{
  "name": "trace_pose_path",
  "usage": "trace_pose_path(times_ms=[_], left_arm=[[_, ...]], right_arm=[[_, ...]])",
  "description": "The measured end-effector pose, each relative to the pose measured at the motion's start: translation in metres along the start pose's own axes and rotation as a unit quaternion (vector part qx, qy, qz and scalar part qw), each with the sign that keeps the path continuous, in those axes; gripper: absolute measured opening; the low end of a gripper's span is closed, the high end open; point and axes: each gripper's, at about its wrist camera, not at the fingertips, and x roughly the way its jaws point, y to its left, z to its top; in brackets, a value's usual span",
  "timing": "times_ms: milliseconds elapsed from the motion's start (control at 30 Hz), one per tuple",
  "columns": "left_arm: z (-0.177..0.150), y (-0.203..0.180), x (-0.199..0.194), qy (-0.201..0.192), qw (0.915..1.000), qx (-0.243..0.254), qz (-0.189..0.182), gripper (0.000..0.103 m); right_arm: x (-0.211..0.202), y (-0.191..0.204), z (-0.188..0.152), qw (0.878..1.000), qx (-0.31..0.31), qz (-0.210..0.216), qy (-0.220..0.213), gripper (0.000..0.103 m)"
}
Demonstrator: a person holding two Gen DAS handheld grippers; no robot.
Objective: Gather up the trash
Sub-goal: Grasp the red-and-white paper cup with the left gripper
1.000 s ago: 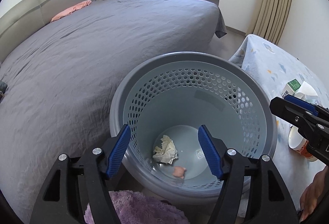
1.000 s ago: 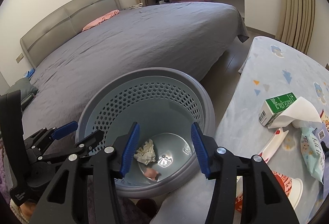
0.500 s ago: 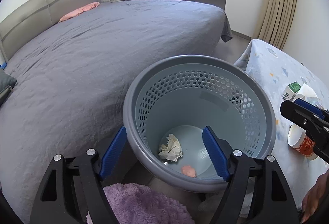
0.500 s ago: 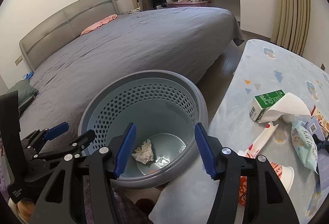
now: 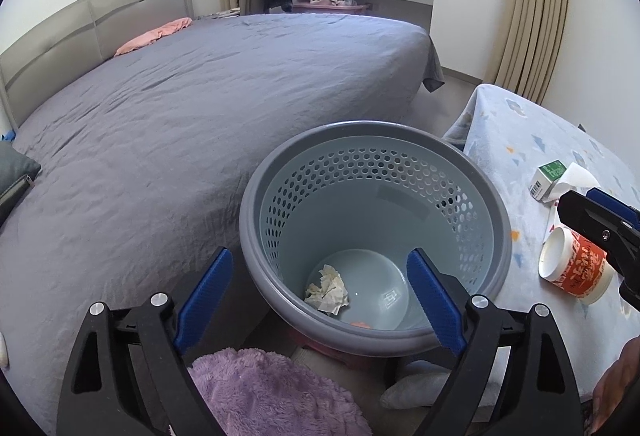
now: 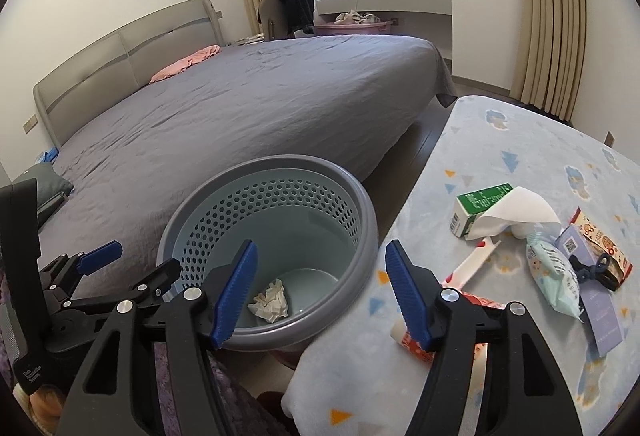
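Observation:
A grey perforated waste basket (image 5: pixel 496 248) (image 6: pixel 360 212) stands between the bed and the low table. A crumpled white paper (image 5: pixel 327 289) (image 6: pixel 270 301) and a small orange scrap (image 5: pixel 360 324) lie on its bottom. My left gripper (image 5: pixel 319 296) hangs over the basket's near rim, its jaws opening, nothing between them. My right gripper (image 6: pixel 322 290) hovers over the basket's right rim and the table edge, jaws opening and empty. On the table lie a red-and-white cup (image 5: pixel 576 265), a green carton (image 6: pixel 478 205), a white tissue (image 6: pixel 516 214) and a pale blue wrapper (image 6: pixel 554 274).
A large bed with a grey sheet (image 5: pixel 208 108) fills the left and back. The table wears a light blue patterned cloth (image 6: pixel 520 140). A purple fluffy cushion (image 5: pixel 272 392) sits below the left gripper. Cards and a dark hair clip (image 6: pixel 596 268) lie at the table's right.
Both grippers have opened wider and drawn back and up from the basket, which now looks smaller and lower. The right gripper has swung toward the table.

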Motion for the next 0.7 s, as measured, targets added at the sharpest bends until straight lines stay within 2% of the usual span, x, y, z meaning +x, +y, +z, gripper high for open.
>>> trace_pose_path(times_ms=[467,700], left_arm=[[-0.003,-0.047,-0.022,-0.012,0.9988,0.032,-0.035,0.091],[-0.011,-0.083,-0.026,-0.005,0.9966,0.055,-0.061,0.092]], right_arm=[[-0.039,-0.037,-0.023,0.999,0.031,-0.038,-0.002,0.065],[-0.063,-0.072,-0.045,0.996,0.063,-0.067,-0.004,0.069]])
